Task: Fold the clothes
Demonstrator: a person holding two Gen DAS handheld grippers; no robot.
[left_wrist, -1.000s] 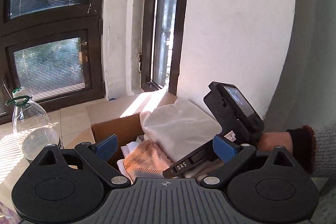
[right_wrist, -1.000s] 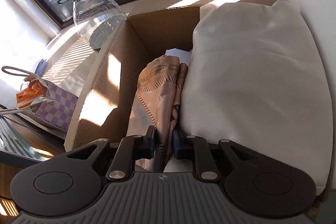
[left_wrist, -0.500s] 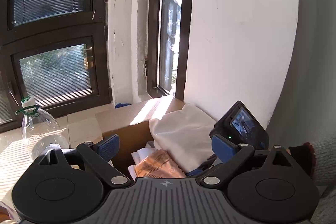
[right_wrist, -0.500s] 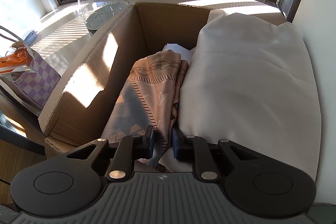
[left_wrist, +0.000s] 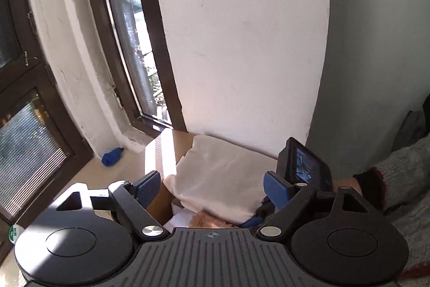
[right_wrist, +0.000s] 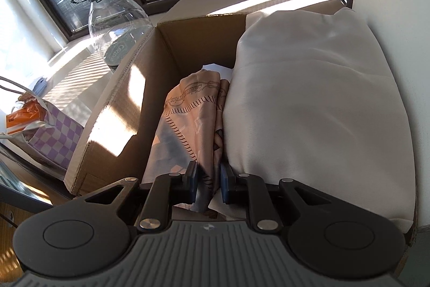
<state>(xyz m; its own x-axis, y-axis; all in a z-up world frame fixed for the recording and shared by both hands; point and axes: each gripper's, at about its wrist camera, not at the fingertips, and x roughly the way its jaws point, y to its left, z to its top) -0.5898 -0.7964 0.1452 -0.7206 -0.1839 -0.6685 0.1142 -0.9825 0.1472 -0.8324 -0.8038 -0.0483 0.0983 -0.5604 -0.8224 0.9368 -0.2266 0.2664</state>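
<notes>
left wrist view: the bottle [left_wrist: 14,232] at the far left is cut off by the frame edge and the tool body, only a green-and-white scrap showing. a small blue thing [left_wrist: 111,156] lies on the sill; what it is cannot be made out. the left gripper [left_wrist: 212,188] hangs in the air over the box [left_wrist: 164,195], jaws closing with nothing between them. the box is mostly hidden behind the tool; just a brown wall and flap show. the cream cloth [left_wrist: 217,179] lies over its right side, and only a sliver of the scarf [left_wrist: 207,221] peeks out beneath it. at right, the right tool's screen [left_wrist: 307,167] and a grey sleeve [left_wrist: 403,179], cut off.

right wrist view: here the bottle [right_wrist: 118,28] stands whole left of the box [right_wrist: 118,109], with a checked bag [right_wrist: 53,136] nearer, partly cropped. the scarf [right_wrist: 193,114] shows at length inside the box, against the cream cloth [right_wrist: 309,104]. the right gripper [right_wrist: 209,180] is clamped on the scarf's near end, pads pressing the folds. the left tool is out of sight here.
</notes>
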